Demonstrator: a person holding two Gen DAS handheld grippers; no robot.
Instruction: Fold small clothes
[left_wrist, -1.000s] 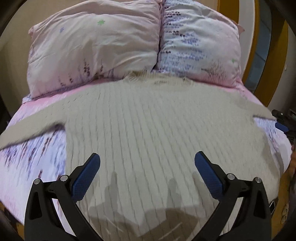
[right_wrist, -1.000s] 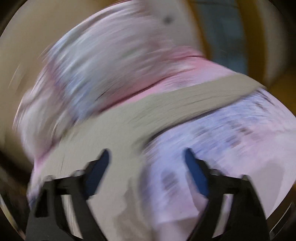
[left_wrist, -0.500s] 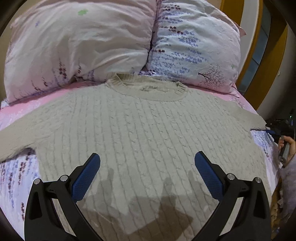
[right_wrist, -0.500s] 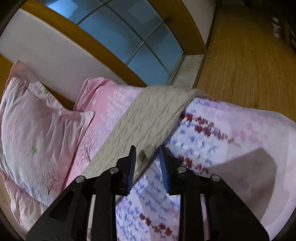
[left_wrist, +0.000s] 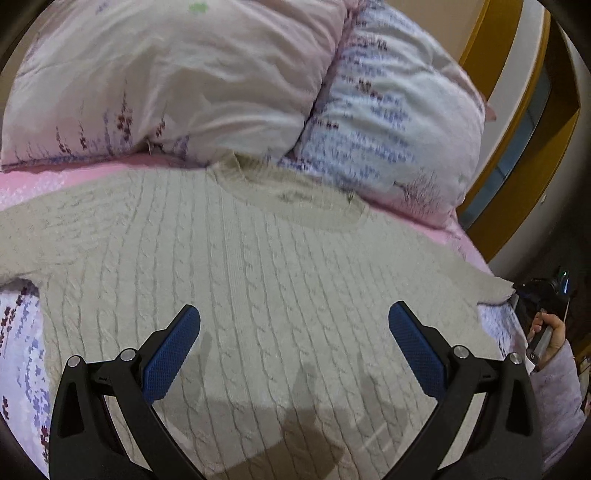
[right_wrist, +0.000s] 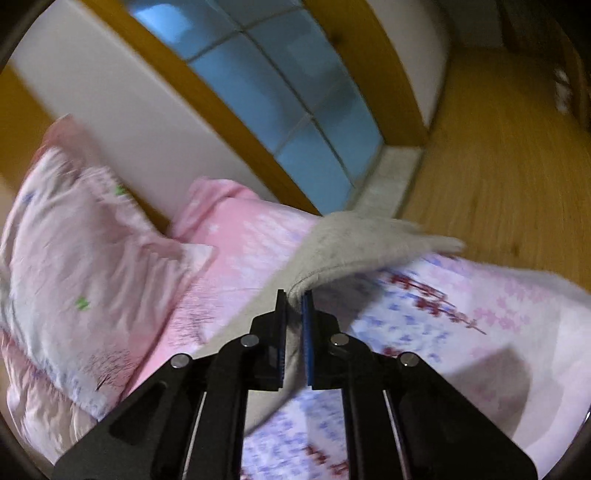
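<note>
A beige cable-knit sweater (left_wrist: 266, 280) lies flat, front up, on the bed, collar toward the pillows and sleeves spread to both sides. My left gripper (left_wrist: 293, 325) is open and empty, hovering over the sweater's chest. My right gripper (right_wrist: 294, 306) is shut on the edge of the sweater's right sleeve (right_wrist: 354, 240) and lifts it slightly off the sheet. In the left wrist view the right gripper (left_wrist: 543, 288) shows at the far right by the sleeve end (left_wrist: 495, 286).
Two floral pillows (left_wrist: 177, 85) (left_wrist: 391, 122) lie at the head of the bed. The pink floral sheet (right_wrist: 443, 332) covers the mattress. A wood-framed glass panel (right_wrist: 280, 92) and wooden floor (right_wrist: 509, 155) lie beyond the bed's right edge.
My right gripper swung to the sleeve, closed on its edge and raised it a little. My left gripper moved closer toward the collar and stayed open.
</note>
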